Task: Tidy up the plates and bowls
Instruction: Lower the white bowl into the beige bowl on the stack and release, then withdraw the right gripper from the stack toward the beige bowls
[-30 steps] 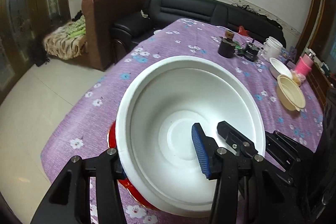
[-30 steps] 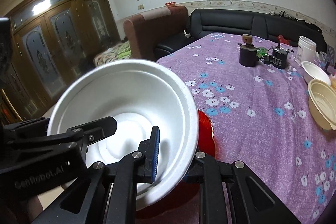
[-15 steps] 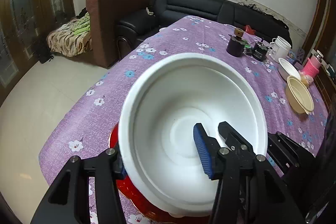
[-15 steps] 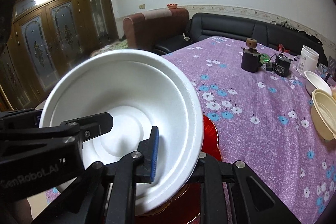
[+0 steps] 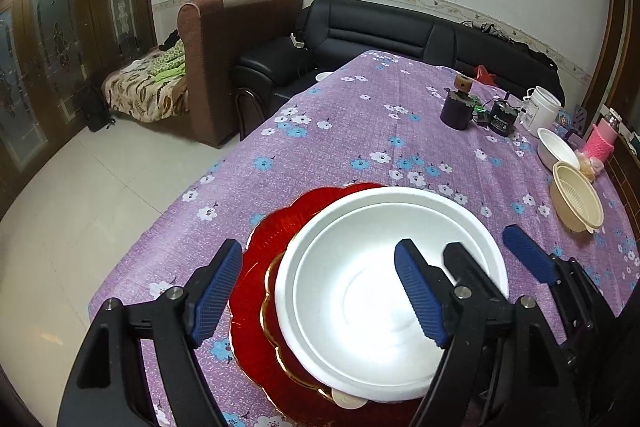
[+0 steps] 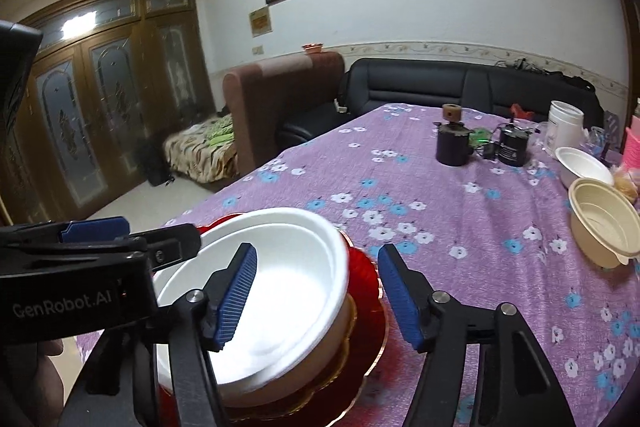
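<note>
A white foam bowl (image 5: 360,291) (image 6: 288,267) rests upright on a red scalloped plate (image 5: 256,267) (image 6: 364,291) with a gold ring, at the near end of the purple flowered table. My left gripper (image 5: 318,293) straddles the bowl's left rim, one pad outside over the plate and one inside. Its jaws are opening and the pads stand off the rim. My right gripper (image 6: 318,295) straddles the right rim the same way, jaws opening, pads not touching. Each gripper also shows in the other's view: the right gripper (image 5: 496,263) and the left gripper (image 6: 132,239).
A cream bowl (image 5: 576,199) (image 6: 604,227) and a smaller white bowl (image 5: 556,147) sit at the table's right side. A dark canister (image 5: 456,111), a black device (image 5: 502,119), a white jar (image 5: 540,107) and a pink cup (image 5: 600,143) stand farther back. The table's left edge drops to tiled floor.
The white bowl, held tilted above the red plate by both grippers, has come down flat onto the plate. Both grippers have opened off its rim.
</note>
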{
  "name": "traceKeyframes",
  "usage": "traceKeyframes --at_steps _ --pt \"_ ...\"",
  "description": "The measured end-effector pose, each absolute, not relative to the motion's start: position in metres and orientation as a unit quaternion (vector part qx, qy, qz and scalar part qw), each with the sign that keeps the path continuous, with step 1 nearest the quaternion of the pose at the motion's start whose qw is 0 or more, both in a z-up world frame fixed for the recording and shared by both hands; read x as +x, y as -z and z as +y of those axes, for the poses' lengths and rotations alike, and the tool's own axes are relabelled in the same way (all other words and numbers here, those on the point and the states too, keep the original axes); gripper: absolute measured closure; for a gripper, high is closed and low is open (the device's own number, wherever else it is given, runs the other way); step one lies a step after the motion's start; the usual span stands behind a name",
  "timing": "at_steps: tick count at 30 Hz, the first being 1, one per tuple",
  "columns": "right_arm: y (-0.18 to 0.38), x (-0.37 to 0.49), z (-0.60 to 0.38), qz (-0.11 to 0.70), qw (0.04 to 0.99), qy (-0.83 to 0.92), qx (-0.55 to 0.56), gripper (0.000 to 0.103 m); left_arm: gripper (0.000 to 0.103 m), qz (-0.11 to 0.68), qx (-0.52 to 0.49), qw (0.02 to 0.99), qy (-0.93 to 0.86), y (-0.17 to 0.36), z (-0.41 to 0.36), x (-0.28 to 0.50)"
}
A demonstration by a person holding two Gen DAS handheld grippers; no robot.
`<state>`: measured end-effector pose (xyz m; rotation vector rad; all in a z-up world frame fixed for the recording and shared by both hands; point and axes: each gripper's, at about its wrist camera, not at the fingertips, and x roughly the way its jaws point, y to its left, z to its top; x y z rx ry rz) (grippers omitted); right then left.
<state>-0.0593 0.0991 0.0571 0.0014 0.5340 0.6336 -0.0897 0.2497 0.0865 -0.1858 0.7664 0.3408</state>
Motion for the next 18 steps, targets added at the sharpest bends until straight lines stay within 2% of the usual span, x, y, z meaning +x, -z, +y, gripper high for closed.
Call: traceKeyframes --at_steps 11,15,18 --pt "-0.054 -0.05 0.087 0.277 0.916 -0.288 0.028 0.033 0.025 0.374 -0.088 0.908 -0.166 -0.085 0.249 -0.088" --pt "-0.06 -0.051 0.079 0.259 0.925 -0.275 0.033 0.033 0.025 0.358 -0.122 0.912 -0.158 -0.093 0.26 -0.095" --pt "-0.066 -0.044 0.056 0.242 0.94 -0.232 0.057 0.024 0.024 0.338 -0.147 0.914 -0.17 -0.103 0.275 -0.105"
